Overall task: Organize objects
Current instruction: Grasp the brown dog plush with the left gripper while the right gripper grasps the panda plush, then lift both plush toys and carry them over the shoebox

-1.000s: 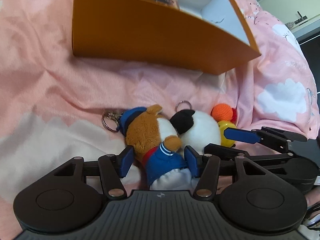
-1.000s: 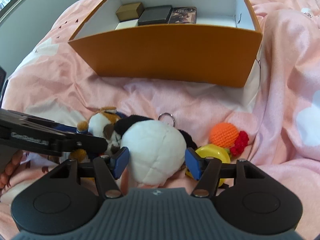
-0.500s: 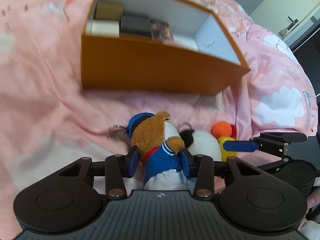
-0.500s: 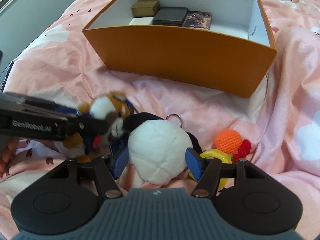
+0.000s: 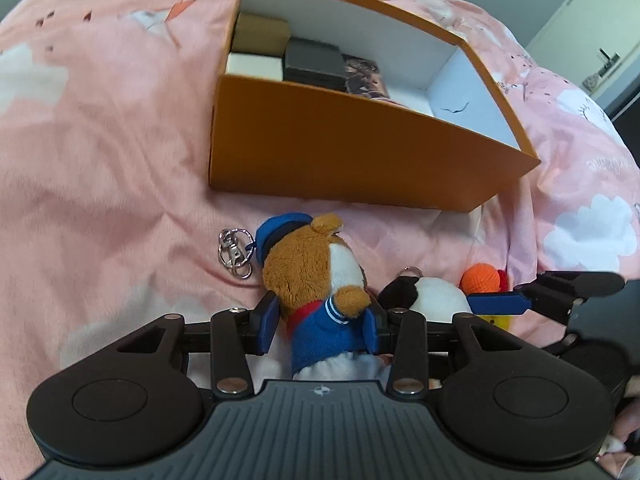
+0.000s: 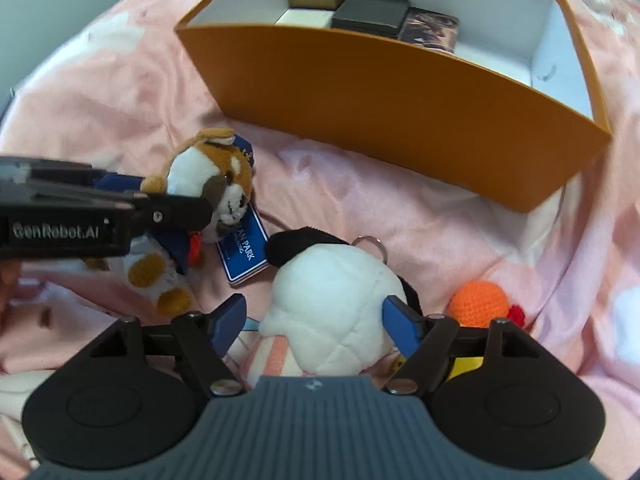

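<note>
**Left claw has the bear toy; right claw lets go of the white one**

A second ago the left gripper [image 5: 320, 328] stood with its pads either side of the bear toy [image 5: 316, 276]; now they are clamped on its blue jacket, and the toy sits raised off the pink bedspread [image 5: 100, 152], its keyring [image 5: 235, 253] dangling at the left. The orange box [image 5: 360, 152] shows more of its inside than before, which fits the hand lifting and tilting toward it.

The right gripper [image 6: 316, 320] does the opposite. Its jaws are opening: the white plush toy [image 6: 336, 300] lies between them on the bedspread, with a clear gap at the left pad, so it is straddled rather than held. The orange crochet ball [image 6: 478, 304] lies just beside it, near the box wall.

So one toy looks ready to go into the box, where small boxes [image 6: 372, 10] already sit in a row at the far wall. The white toy still needs a fresh grip.
</note>
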`<state>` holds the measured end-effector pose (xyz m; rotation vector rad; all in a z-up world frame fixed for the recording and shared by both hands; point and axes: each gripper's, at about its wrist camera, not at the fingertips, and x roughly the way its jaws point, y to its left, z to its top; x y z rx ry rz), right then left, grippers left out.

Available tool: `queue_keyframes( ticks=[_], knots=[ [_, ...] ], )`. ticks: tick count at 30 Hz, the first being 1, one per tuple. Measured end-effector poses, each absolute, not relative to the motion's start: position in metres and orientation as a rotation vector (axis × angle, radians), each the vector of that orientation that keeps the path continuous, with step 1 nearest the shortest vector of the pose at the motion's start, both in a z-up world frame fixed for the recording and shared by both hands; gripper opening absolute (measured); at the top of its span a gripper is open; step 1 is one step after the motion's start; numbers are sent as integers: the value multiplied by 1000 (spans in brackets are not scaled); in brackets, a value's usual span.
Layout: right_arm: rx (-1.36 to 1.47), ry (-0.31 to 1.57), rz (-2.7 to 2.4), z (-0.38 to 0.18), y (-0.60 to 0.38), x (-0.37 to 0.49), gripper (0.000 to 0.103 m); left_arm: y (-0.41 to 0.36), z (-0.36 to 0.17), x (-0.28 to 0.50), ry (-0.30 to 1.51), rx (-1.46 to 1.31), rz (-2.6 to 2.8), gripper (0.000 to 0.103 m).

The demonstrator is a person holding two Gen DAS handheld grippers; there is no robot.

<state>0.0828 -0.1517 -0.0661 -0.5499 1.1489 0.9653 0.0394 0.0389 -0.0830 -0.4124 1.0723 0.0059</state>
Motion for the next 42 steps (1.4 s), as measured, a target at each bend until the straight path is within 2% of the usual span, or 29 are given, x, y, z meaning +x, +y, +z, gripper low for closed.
queue_keyframes(
  ticks=[3,9,10,12,14,22,28,35,42],
  knots=[
    [-629,1129,951,-75,-145,75,85,44,-86,38,1078,-448,2,48],
    [-694,1110,902,-90,-140,77,86,45,-90,37,1084,-472,-1,48],
    [-700,1111,894,-92,-140,78,85,46,-91,37,1084,-477,-2,48],
    [-692,1105,871,-93,-142,80,77,46,-92,37,1086,-484,-4,48],
    [-660,1110,865,-90,-147,83,75,47,-93,38,1091,-489,-5,48],
    [-499,1126,897,-72,-171,97,72,48,-103,41,1125,-515,-16,49],
    [-413,1062,962,-46,-185,101,71,44,-112,46,1158,-526,-30,49],
    [-308,1037,1007,-18,-199,118,71,35,-84,35,1038,-487,-48,45],
    [-290,942,1050,20,-210,132,72,26,-31,36,889,-536,-187,44]
  ],
)
